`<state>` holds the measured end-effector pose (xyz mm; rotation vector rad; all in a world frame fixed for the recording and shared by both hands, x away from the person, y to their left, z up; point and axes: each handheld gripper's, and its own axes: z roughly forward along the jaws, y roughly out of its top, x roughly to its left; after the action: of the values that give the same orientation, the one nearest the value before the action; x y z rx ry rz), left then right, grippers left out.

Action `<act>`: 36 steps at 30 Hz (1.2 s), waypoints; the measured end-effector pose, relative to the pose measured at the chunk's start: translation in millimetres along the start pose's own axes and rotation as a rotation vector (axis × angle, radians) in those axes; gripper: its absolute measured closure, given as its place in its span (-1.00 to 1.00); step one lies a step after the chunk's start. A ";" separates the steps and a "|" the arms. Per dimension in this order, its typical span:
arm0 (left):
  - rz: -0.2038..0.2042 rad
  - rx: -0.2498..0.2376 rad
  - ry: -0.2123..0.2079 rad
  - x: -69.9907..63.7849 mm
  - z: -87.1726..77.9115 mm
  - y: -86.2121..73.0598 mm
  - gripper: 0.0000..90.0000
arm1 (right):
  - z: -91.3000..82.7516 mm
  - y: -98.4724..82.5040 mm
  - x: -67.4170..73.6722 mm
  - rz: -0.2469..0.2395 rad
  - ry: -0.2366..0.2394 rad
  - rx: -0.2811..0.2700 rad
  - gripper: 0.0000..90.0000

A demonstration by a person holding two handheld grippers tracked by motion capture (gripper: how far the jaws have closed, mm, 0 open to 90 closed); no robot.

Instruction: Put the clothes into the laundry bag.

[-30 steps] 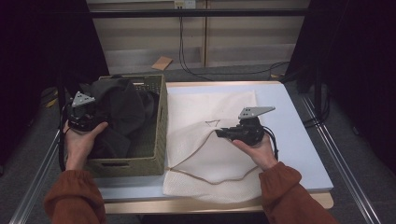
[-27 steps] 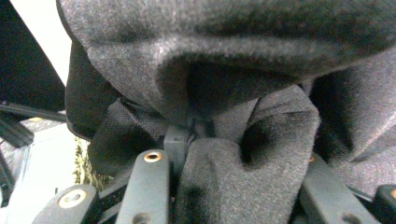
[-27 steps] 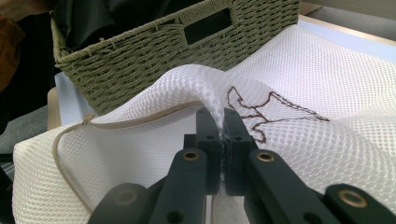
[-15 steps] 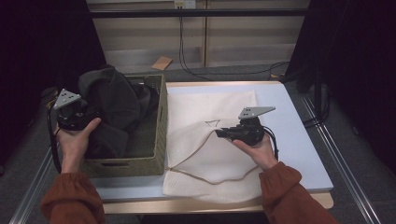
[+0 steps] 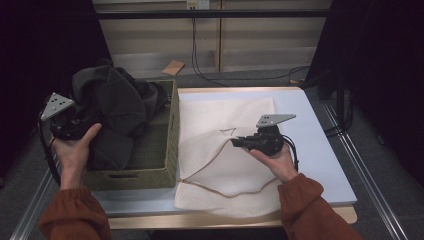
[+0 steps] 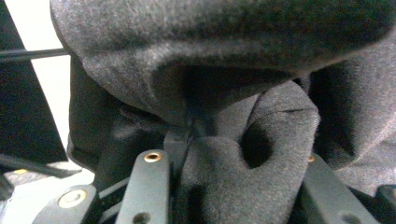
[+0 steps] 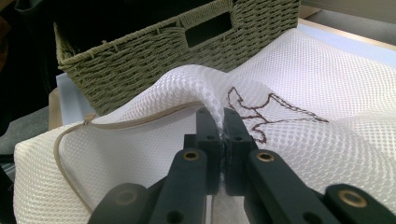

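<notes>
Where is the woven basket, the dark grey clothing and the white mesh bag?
woven basket (image 5: 169, 134): high view, on its right side wall.
dark grey clothing (image 5: 112, 100): high view, on the bunched part lifted above the basket.
white mesh bag (image 7: 327, 88): right gripper view, on the netting right of the stitched outline.

Rust-orange sleeves (image 5: 75, 220) w/ gathered cuffs. Both claws black: left claw (image 5: 75, 129), right claw (image 5: 237, 143); grey triangular plates w/ dots, brass screws, black cables.
</notes>
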<state>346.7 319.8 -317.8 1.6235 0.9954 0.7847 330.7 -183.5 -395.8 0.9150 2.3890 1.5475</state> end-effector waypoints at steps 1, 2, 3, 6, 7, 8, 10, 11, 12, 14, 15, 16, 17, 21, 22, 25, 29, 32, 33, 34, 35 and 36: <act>-0.001 -0.007 0.004 -1.1 -2.0 1.2 0.45 | 0.0 0.0 0.0 -0.002 -0.001 0.001 0.96; 0.007 -0.008 -0.001 -1.1 -3.8 3.0 0.45 | 0.1 0.0 -0.1 -0.001 0.000 0.000 0.95; 0.010 -0.016 -0.001 -1.9 -5.3 4.9 0.45 | 0.3 -0.1 -0.2 -0.001 0.001 0.000 0.96; 0.013 -0.039 -0.001 -3.5 -11.2 10.9 0.45 | 0.3 0.0 -0.3 -0.001 0.000 0.000 0.96; 0.015 -0.045 -0.011 -3.8 -12.6 12.4 0.45 | 0.2 0.0 -0.3 0.000 -0.001 -0.001 0.95; 0.017 -0.048 -0.009 -4.8 -13.9 13.8 0.45 | 0.1 0.1 -0.3 0.001 -0.002 -0.001 0.96; 0.028 -0.051 -0.013 -6.2 -16.3 15.7 0.45 | 0.0 0.0 -0.3 0.001 0.000 -0.002 0.96; 0.030 -0.057 -0.015 -7.1 -17.1 16.6 0.45 | 0.0 0.0 -0.3 0.000 -0.001 -0.002 0.95; 0.029 -0.059 -0.019 -7.3 -18.0 17.2 0.45 | -0.1 0.0 -0.3 0.001 -0.002 -0.001 0.95; 0.026 -0.068 -0.022 -8.6 -19.7 18.8 0.45 | 0.0 -0.1 -0.4 0.000 -0.003 0.000 0.95; 0.023 -0.074 -0.026 -8.9 -20.5 19.6 0.45 | 0.1 -0.1 -0.4 -0.001 -0.001 -0.001 0.95; 0.022 -0.082 -0.032 -9.3 -21.4 20.4 0.45 | 0.0 -0.1 -0.4 -0.001 -0.001 -0.001 0.95; 0.024 -0.087 -0.031 -10.1 -22.3 21.3 0.45 | -0.2 -0.1 -0.4 0.000 -0.003 0.000 0.95; 0.033 -0.101 -0.042 -13.3 -26.8 24.9 0.45 | 0.0 -0.3 -0.8 -0.001 -0.003 0.000 0.95; 0.039 -0.102 -0.044 -14.3 -28.1 25.9 0.45 | 0.0 -0.3 -0.8 0.000 -0.003 0.000 0.96; 0.045 -0.116 -0.055 -16.4 -31.1 29.1 0.45 | 0.0 -0.6 -0.9 0.003 -0.003 0.000 0.95; 0.046 -0.131 -0.059 -19.1 -33.5 33.7 0.45 | 0.2 -0.5 -0.9 0.003 -0.003 0.000 0.95; 0.041 -0.136 -0.064 -21.5 -34.9 37.0 0.45 | 0.1 -0.6 -1.1 0.004 -0.003 0.001 0.95; 0.046 -0.142 -0.067 -21.9 -35.5 38.1 0.45 | 0.0 -0.5 -1.1 0.003 -0.003 0.001 0.95; 0.040 -0.147 -0.070 -22.6 -36.3 39.1 0.45 | -0.1 -0.5 -1.2 0.003 -0.002 0.001 0.95; 0.045 -0.149 -0.074 -22.6 -37.5 40.0 0.45 | -0.4 -0.4 -1.3 0.003 -0.003 0.000 0.95; 0.048 -0.158 -0.072 -23.1 -38.9 40.4 0.45 | -0.7 -0.4 -1.3 0.004 -0.003 -0.001 0.95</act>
<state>311.7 310.6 -269.1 1.5330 0.8252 0.8106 331.3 -184.9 -396.1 0.9218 2.3856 1.5476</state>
